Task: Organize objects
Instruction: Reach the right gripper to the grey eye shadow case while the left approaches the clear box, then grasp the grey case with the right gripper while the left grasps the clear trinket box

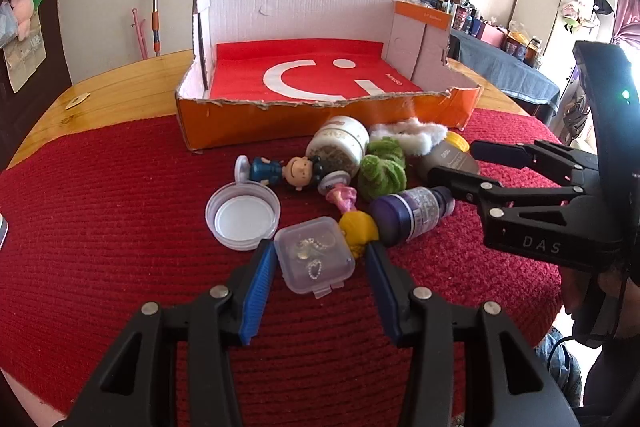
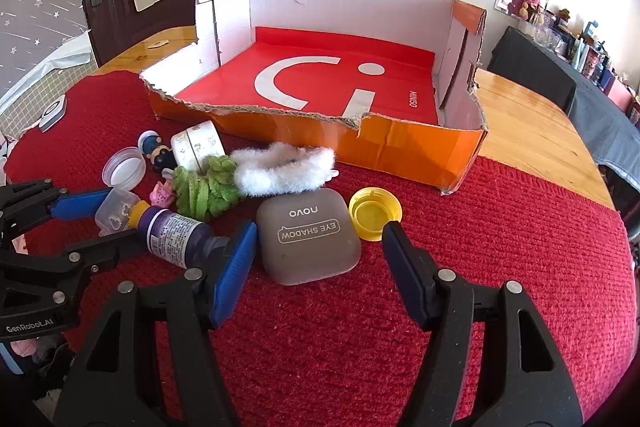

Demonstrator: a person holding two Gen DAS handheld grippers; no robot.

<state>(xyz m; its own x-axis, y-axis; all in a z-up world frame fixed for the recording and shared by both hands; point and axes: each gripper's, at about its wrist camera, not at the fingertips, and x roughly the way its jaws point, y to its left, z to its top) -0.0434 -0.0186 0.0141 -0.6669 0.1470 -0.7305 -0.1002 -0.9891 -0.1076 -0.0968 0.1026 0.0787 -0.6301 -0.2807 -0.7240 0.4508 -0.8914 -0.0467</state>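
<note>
An orange cardboard box (image 1: 304, 119) (image 2: 400, 143) with a red bottom stands on the red mat, nothing inside it. In front of it lies a pile of small objects. My left gripper (image 1: 320, 257) is open, its jaws on either side of a small clear plastic case (image 1: 314, 259) (image 2: 114, 215). My right gripper (image 2: 318, 239) (image 1: 452, 161) is open around a grey eye shadow case (image 2: 308, 237) (image 1: 448, 157). A purple bottle (image 1: 412, 213) (image 2: 176, 233) lies between the two grippers. A yellow cap (image 2: 374, 213) lies right of the grey case.
A clear round lid (image 1: 242, 221), a boy figurine (image 1: 288, 171), a white jar (image 1: 340, 147), a green scrunchie (image 1: 382, 167), a white fluffy band (image 2: 284, 169) and a pink-and-yellow doll (image 1: 352, 215) lie in the pile. The wooden table (image 2: 532, 123) shows beyond the mat (image 1: 120, 219).
</note>
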